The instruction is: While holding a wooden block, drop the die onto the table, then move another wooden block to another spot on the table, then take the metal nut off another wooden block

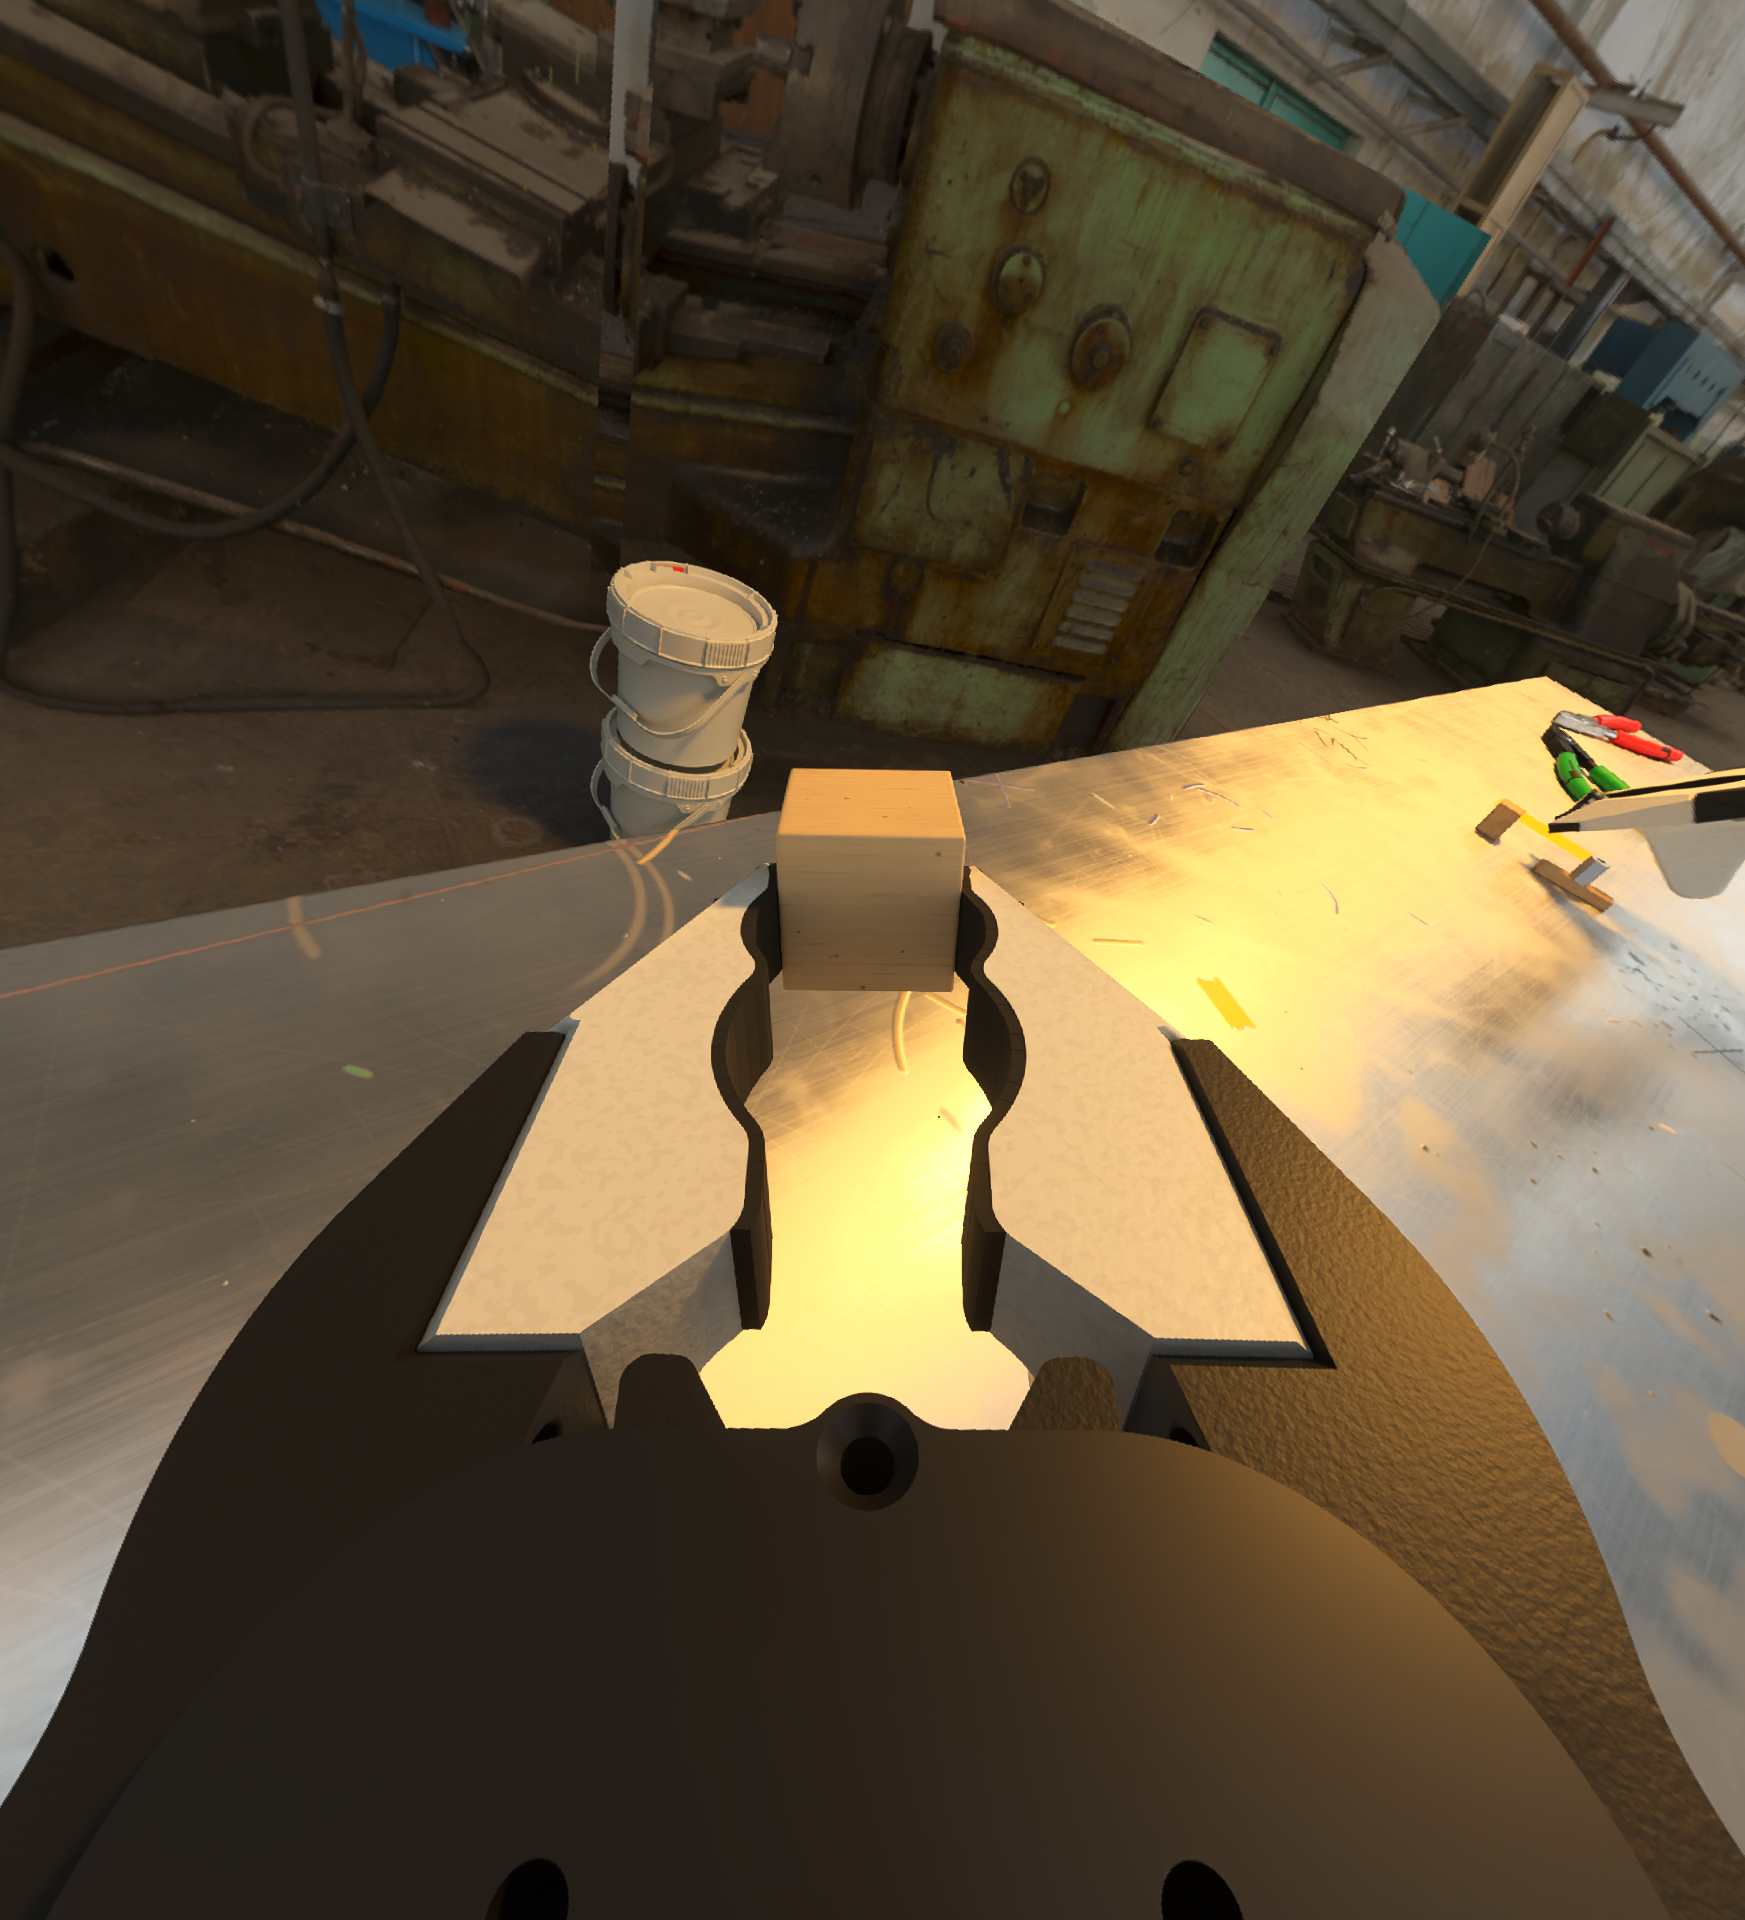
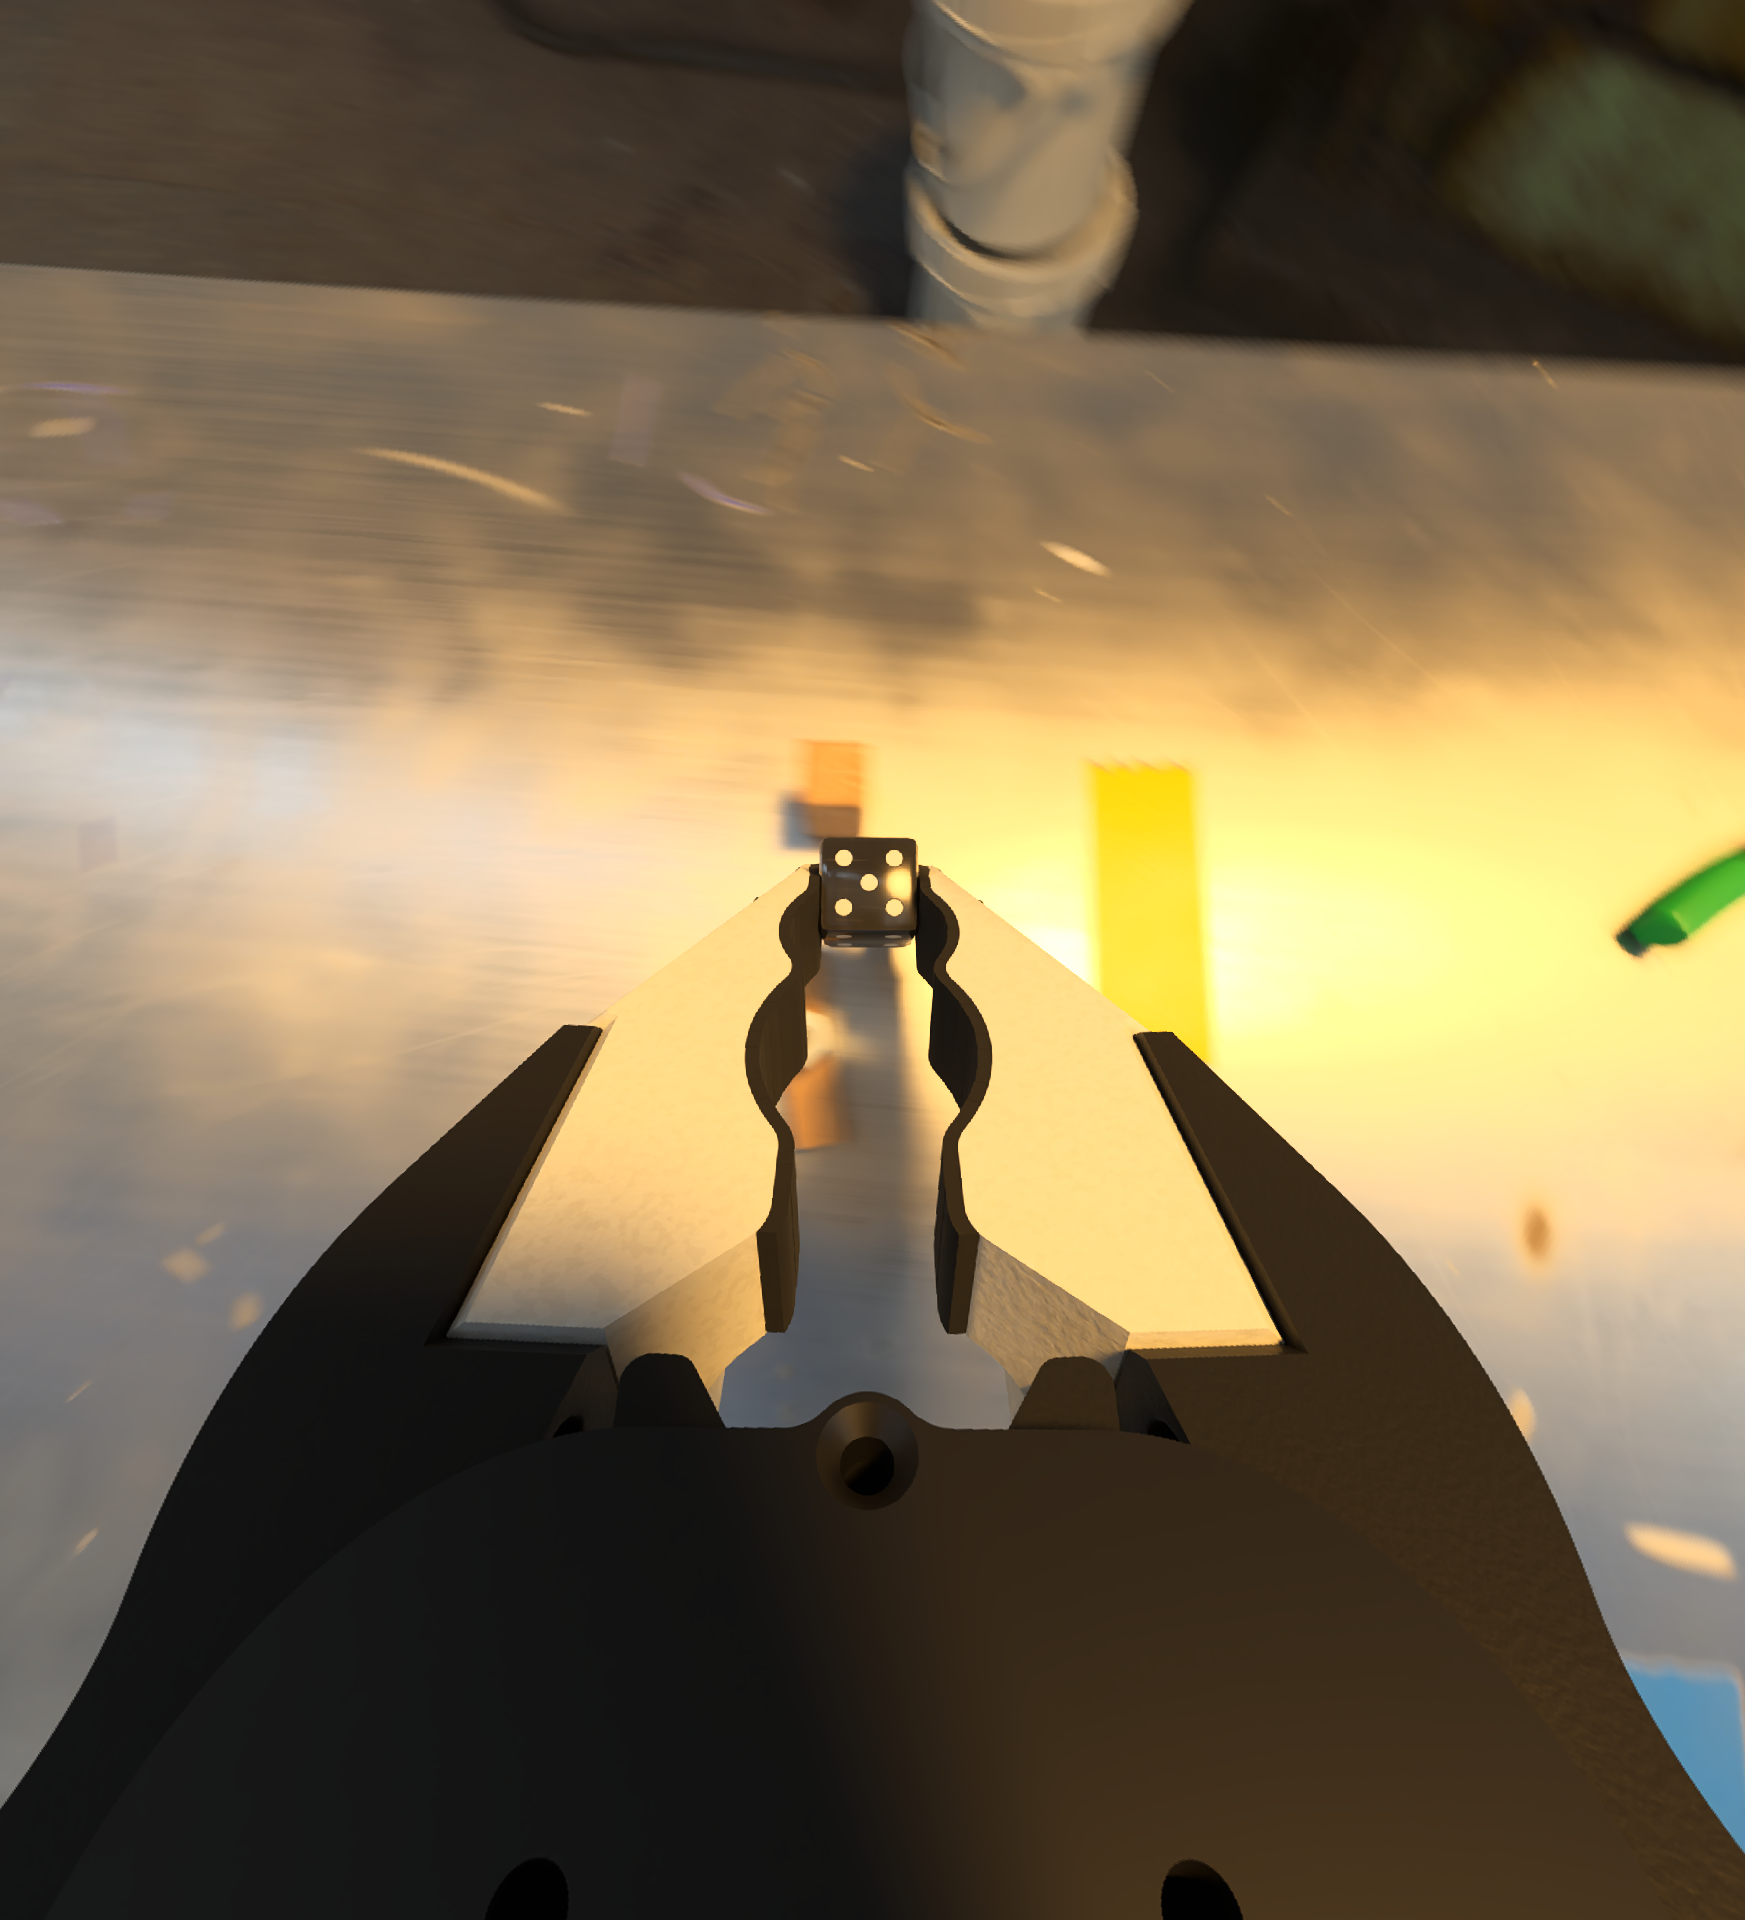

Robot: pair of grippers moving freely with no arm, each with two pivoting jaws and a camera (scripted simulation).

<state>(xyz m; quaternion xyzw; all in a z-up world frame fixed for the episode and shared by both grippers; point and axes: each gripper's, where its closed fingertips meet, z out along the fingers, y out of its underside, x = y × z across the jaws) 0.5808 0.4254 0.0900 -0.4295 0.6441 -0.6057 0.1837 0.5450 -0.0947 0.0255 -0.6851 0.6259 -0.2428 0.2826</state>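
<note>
My left gripper (image 1: pixel 868 904) is shut on a pale wooden block (image 1: pixel 868 831) and holds it above the metal table (image 1: pixel 224 1143), near its far edge. My right gripper (image 2: pixel 868 894) is shut on a dark die (image 2: pixel 868 883) with white pips, held above the table. In the left wrist view the right gripper (image 1: pixel 1678 808) hangs at the far right over two small wooden blocks (image 1: pixel 1499 821) (image 1: pixel 1574 889). The nearer block carries a small metal nut (image 1: pixel 1588 871). In the right wrist view one block (image 2: pixel 832 774) lies blurred beyond the die.
Red and green handled pliers (image 1: pixel 1606 748) lie at the table's far right; a green handle (image 2: pixel 1730 883) shows in the right wrist view. Yellow tape (image 2: pixel 1143 883) and blue tape (image 2: pixel 1699 1766) mark the table. Stacked white buckets (image 1: pixel 686 675) stand on the floor past the edge.
</note>
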